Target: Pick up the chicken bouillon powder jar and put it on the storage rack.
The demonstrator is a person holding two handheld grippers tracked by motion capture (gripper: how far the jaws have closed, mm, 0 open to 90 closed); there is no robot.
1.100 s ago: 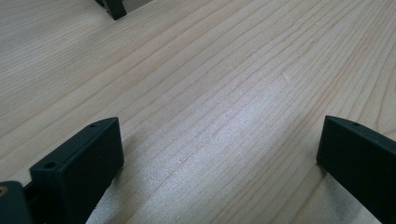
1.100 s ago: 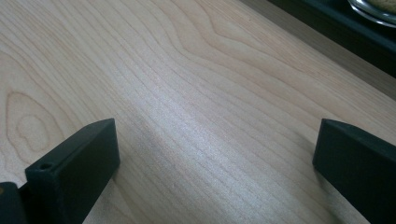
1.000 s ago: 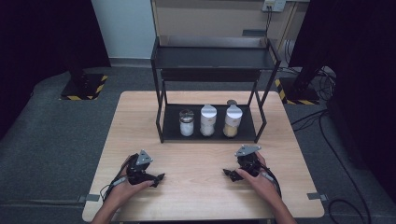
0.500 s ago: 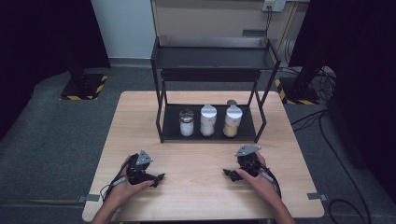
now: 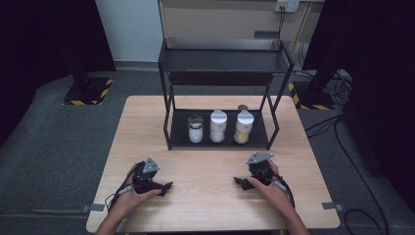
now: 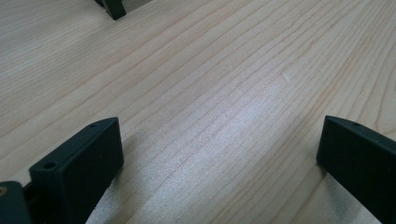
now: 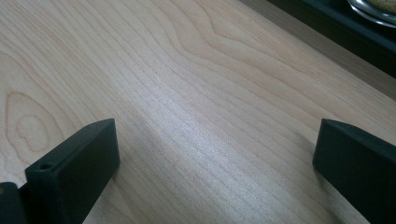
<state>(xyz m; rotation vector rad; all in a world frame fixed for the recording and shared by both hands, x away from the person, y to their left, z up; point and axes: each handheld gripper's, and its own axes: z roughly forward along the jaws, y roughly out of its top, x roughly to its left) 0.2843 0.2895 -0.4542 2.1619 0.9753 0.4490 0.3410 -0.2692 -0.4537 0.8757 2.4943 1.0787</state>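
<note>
2 grippers rested near on the wooden table (image 5: pixel 147 122), left gripper (image 5: pixel 167 186) and right gripper (image 5: pixel 238 180) both spread wide and empty, 3 jars (image 5: pixel 218 126) stood farther off on the black rack (image 5: pixel 221 139)'s lower shelf.

Setting: recording lab or test studio. Evidence: lone wooden table (image 5: pixel 205 205) on grey carpet; black curtains either side of it; hazard-striped stand bases (image 5: pixel 88 93) behind it; trailing cables (image 5: pixel 342 147) at its right; wall socket (image 5: pixel 287 5) beyond.
</note>
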